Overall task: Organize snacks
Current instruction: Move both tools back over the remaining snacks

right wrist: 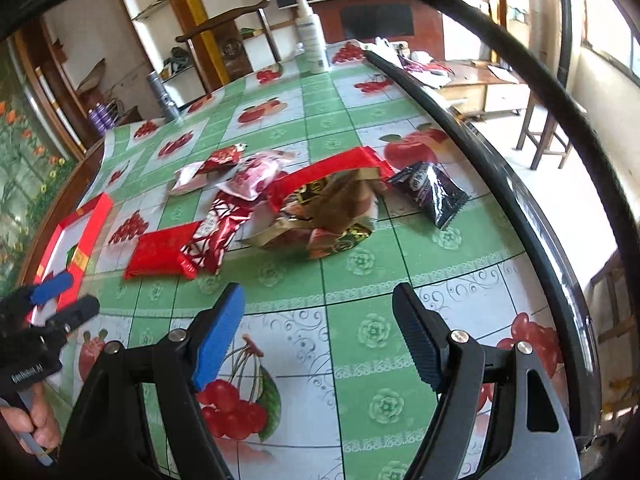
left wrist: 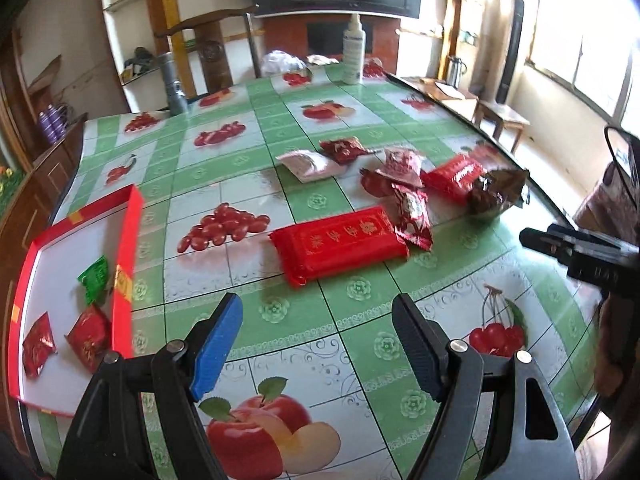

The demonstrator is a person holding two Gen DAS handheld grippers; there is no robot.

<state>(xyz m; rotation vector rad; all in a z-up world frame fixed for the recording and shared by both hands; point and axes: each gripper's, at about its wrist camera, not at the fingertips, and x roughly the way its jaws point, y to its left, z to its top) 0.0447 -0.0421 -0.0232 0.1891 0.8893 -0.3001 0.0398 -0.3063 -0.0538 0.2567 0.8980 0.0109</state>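
A red box lid (left wrist: pixel 128 236) lies at the table's left edge and holds a green packet (left wrist: pixel 94 278) and two small red packets (left wrist: pixel 89 338). A large flat red pack (left wrist: pixel 340 242) lies mid-table, ahead of my open, empty left gripper (left wrist: pixel 318 344). Behind it lies a loose pile: a red-white wrapper (left wrist: pixel 412 216), a pink-white pouch (left wrist: pixel 310 164), another red pack (left wrist: pixel 454 178) and a brown packet (left wrist: pixel 496 194). My right gripper (right wrist: pixel 320 344) is open and empty, short of the brown packets (right wrist: pixel 336 216). A dark purple packet (right wrist: pixel 430 192) lies to the right. The box lid also shows in the right wrist view (right wrist: pixel 86 236).
A white spray bottle (left wrist: pixel 353 50) stands at the far end of the fruit-print tablecloth (left wrist: pixel 280 360). A grey flask (left wrist: pixel 173 84) stands at the far left. The table's dark edge (right wrist: pixel 520 192) runs along the right. Chairs and a bench stand beyond it.
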